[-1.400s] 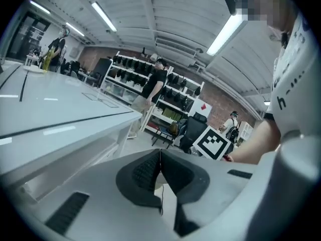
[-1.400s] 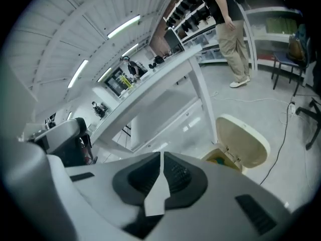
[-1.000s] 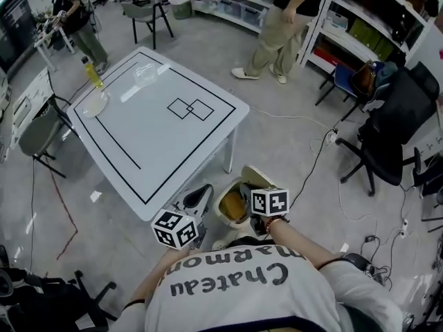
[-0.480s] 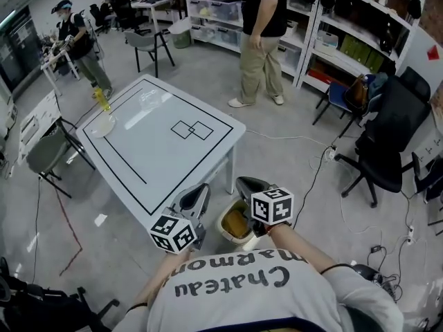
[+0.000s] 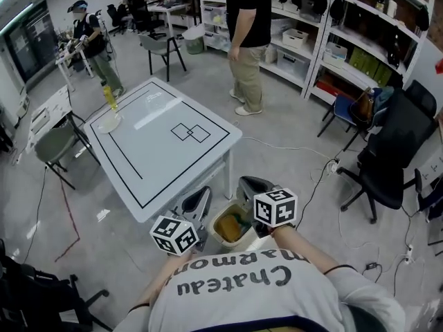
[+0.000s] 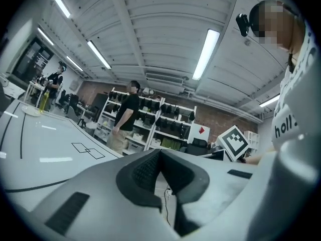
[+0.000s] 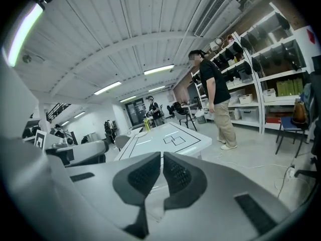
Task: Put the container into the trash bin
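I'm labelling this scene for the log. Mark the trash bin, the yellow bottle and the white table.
trash bin [image 5: 216,225]: head view, on its pale left rim.
yellow bottle [image 5: 110,97]: head view, on the middle of its body.
white table [image 5: 159,154]: head view, on the bare top inside the black outline.

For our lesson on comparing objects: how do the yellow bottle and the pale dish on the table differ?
The bottle stands upright and tall; the dish lies low and flat. The bottle is bright yellow; the dish is pale, close to the table's colour. Both sit near the same far corner.
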`<state>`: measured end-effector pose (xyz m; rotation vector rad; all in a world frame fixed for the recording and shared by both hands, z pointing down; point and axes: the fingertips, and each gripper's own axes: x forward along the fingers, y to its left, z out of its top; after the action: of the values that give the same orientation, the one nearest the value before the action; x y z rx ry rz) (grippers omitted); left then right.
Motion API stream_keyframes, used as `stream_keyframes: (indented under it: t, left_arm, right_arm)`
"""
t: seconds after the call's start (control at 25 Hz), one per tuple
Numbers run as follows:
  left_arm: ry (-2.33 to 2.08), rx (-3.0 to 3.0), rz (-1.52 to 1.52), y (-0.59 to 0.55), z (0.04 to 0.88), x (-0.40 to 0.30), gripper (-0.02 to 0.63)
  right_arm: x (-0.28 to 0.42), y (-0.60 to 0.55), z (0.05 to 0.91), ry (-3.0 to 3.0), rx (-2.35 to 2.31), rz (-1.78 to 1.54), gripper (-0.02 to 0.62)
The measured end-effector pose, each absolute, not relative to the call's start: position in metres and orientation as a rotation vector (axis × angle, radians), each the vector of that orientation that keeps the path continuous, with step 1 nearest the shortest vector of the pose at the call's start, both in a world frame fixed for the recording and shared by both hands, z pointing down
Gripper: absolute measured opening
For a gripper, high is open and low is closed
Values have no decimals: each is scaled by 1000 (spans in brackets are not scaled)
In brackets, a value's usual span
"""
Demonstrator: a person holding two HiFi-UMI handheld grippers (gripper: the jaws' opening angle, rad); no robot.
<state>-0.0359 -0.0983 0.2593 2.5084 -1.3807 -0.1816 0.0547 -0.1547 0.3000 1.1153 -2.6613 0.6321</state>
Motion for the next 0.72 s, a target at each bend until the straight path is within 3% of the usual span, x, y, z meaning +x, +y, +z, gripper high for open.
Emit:
stream_keyframes:
  t: [0.72]
  left_arm:
    - [-1647, 2322, -252, -37, 267, 80, 25]
  right_arm:
    - [174, -116, 306, -2712, 868, 702, 35]
